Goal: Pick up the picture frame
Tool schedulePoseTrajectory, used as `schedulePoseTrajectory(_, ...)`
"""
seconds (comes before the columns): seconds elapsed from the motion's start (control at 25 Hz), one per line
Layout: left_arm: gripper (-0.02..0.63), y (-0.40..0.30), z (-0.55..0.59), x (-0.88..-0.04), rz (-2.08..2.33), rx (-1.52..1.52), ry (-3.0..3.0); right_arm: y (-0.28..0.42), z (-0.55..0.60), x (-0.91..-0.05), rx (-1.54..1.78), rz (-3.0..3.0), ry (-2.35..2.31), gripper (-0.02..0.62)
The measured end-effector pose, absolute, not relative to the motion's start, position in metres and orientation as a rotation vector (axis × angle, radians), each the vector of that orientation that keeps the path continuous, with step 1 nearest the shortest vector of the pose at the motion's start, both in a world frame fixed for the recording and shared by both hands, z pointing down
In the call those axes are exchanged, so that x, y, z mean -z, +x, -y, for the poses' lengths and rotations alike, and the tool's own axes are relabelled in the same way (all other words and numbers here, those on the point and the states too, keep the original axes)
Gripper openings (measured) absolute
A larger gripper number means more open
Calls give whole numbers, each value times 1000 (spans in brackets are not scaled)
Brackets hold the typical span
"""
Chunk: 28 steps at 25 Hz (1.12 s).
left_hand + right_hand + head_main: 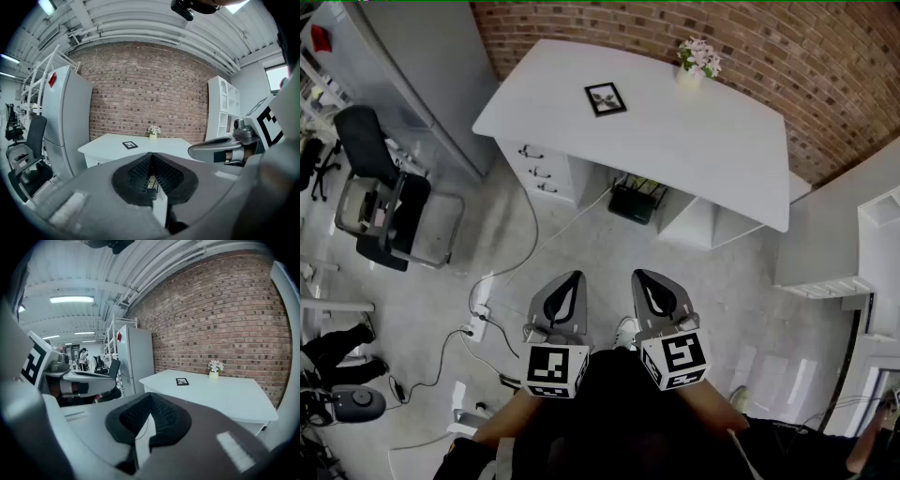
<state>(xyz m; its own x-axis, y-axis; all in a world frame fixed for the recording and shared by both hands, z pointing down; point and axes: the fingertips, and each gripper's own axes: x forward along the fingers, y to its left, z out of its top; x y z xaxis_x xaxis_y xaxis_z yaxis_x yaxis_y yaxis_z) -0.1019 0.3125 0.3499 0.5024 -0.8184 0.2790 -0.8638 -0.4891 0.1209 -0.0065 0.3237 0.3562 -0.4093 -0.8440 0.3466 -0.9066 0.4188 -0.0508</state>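
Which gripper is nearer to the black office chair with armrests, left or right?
Left. The left gripper has the black office chair off to its left; the right gripper is farther, beyond the left one.

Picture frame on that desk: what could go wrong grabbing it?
The picture frame lies flat on the desk, so jaws may push it instead of gripping. The left gripper and right gripper are shut and must open first. Cables on the floor could trip the person walking over.
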Motion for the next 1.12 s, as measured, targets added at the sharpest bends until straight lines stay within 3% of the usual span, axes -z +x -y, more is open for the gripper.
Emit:
schedulePoseTrajectory(0.64, -3, -85, -316, -347, 1453, -263, 2497, 9, -327, -354, -384, 2456, 1500, 2)
schedulePoseTrajectory(1.12, -3, -38, -328, -344, 1528, -258, 2470, 61, -333, -354, -364, 2500, 1456, 2)
